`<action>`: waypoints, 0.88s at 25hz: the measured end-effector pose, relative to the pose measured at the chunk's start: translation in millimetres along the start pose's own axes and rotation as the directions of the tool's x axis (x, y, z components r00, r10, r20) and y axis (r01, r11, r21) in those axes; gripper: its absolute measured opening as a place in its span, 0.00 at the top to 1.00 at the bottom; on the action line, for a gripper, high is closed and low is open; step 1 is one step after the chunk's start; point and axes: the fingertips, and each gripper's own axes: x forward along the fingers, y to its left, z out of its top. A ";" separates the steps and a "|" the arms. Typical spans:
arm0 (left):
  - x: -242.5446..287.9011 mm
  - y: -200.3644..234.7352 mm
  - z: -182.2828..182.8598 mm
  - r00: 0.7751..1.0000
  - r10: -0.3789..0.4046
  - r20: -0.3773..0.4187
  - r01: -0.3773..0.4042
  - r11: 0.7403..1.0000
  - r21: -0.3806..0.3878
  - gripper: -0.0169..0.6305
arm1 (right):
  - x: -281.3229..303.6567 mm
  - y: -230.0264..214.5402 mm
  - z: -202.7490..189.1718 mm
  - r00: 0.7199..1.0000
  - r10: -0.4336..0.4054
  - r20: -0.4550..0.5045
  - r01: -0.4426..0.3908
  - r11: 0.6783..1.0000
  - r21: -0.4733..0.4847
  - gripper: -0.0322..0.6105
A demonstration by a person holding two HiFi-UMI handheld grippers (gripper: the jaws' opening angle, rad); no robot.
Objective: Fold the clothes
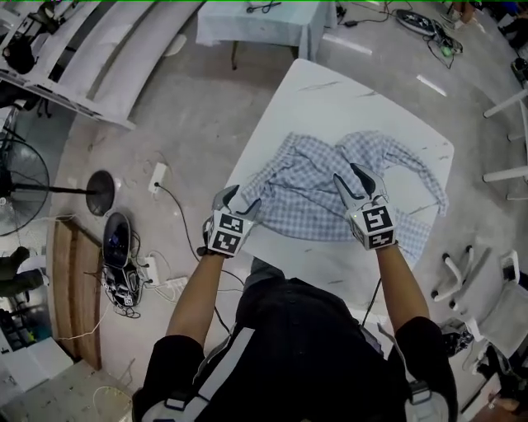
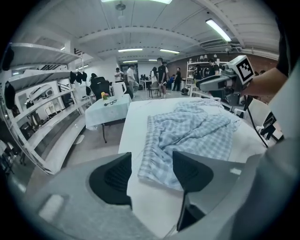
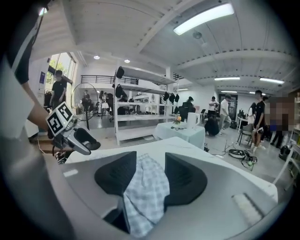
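White and marbled, the surface (image 1: 330,91) carried a crumpled blue-checked shirt (image 1: 305,194) across its middle. At the shirt's 8 o'clock corner, the left gripper (image 1: 242,198) stood spread, with the hem lying loose between its jaws. At 3 o'clock from it, the right gripper (image 1: 349,175) pinched a fold of the shirt.

Checked shirt (image 1: 305,194): one. Tongs: two, left tongs (image 1: 238,201) and right tongs (image 1: 353,180). Desks: two, white desk (image 1: 330,91), cloth-covered desk (image 1: 256,25).

No readable text, label or number anywhere.
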 end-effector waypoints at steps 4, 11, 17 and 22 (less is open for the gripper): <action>11.8 13.4 -17.0 0.997 -0.066 -0.038 0.066 0.998 0.000 0.54 | 41.4 7.7 10.8 0.999 0.023 -0.040 -0.025 0.998 -0.058 0.66; 29.1 17.6 -38.7 0.975 -0.193 -0.108 0.197 0.980 0.020 0.62 | 105.5 22.8 10.4 0.987 0.053 -0.154 -0.070 0.991 -0.111 0.68; 41.2 14.1 -40.5 0.939 -0.305 -0.161 0.320 0.945 0.073 0.63 | 152.2 28.4 -8.3 0.956 0.075 -0.282 -0.116 0.985 -0.131 0.68; 47.3 14.2 -39.0 0.919 -0.348 -0.187 0.369 0.925 0.092 0.63 | 185.4 27.9 -19.8 0.922 0.084 -0.379 -0.151 0.977 -0.149 0.67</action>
